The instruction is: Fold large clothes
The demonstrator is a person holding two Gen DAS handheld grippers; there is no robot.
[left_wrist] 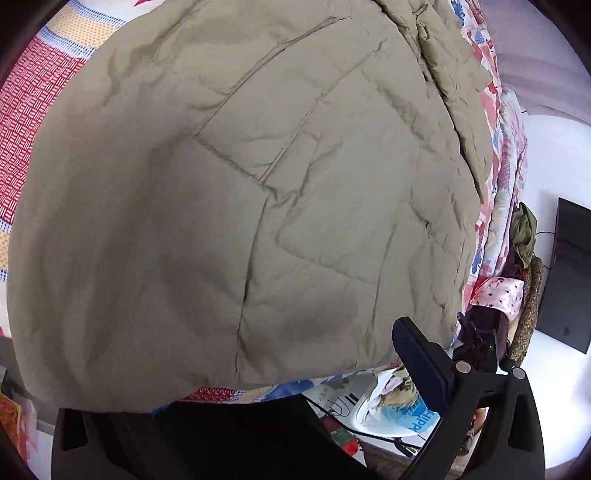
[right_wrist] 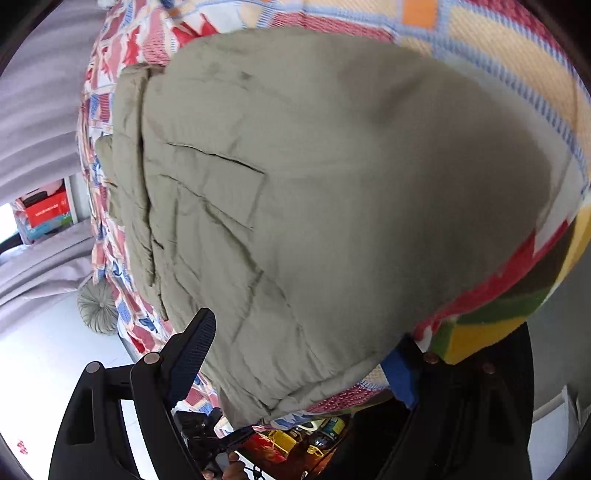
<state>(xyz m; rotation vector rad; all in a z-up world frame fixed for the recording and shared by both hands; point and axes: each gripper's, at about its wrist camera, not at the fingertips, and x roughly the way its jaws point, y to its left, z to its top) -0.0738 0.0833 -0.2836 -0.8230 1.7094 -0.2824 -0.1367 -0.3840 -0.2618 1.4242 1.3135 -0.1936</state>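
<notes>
Both grippers (left_wrist: 236, 373) (right_wrist: 306, 354) gape around the khaki jacket's (left_wrist: 236, 192) hem, apparently unclamped, over patterned bedding (right_wrist: 480, 33).

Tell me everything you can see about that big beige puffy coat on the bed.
The big beige quilted coat looks like soft padded fabric, wrinkled, with stitched seams and a patch pocket. It lies spread over the patterned red, white and blue bedspread, its lower edge near the bed's side. A folded part or sleeve runs along one edge. Both grippers' fingers flank the near hem; whether they pinch it is unclear.
</notes>
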